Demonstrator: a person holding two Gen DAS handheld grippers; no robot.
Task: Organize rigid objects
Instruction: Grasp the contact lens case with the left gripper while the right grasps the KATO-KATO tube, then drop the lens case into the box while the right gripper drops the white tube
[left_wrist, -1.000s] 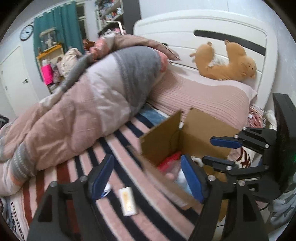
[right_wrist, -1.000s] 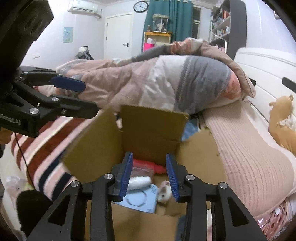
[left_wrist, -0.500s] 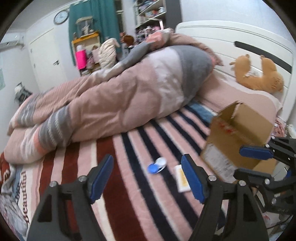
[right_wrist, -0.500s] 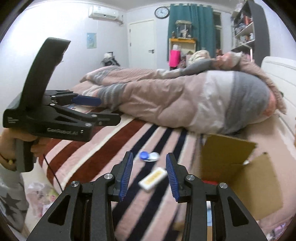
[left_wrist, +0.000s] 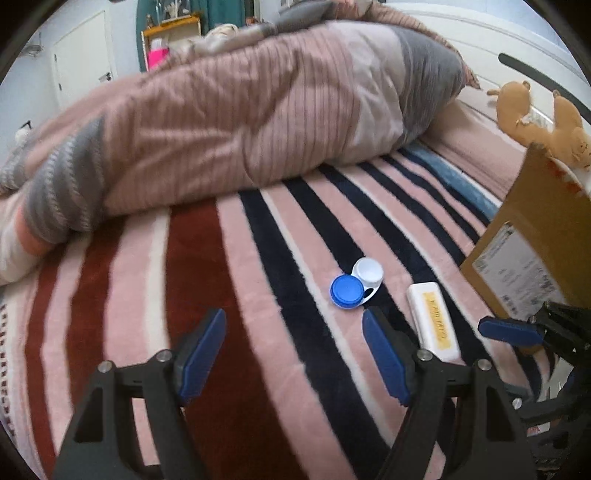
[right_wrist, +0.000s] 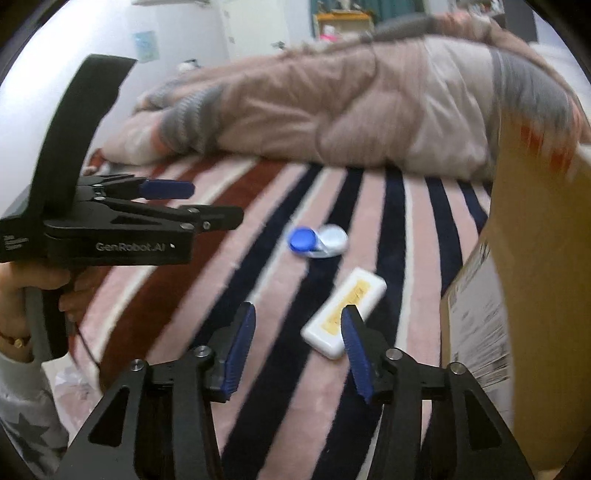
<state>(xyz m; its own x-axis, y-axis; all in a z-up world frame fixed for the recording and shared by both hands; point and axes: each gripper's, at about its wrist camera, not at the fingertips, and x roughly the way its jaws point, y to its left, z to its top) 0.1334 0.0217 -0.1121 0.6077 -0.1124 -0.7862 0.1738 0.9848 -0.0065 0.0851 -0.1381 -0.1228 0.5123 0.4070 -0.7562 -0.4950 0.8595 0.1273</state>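
White case (right_wrist: 343, 314) sits beside box (right_wrist: 535, 295); right gripper (right_wrist: 297, 350) jaws opening, empty, lining up; left gripper (left_wrist: 293, 354) open, empty.

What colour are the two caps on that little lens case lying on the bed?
One cap is blue, the other white, on the lens case. The left wrist view shows it best.

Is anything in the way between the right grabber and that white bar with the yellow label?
Nothing visible is. The right gripper, jaws opening and empty, points at the white bar lying on the striped blanket; only bare blanket lies between.
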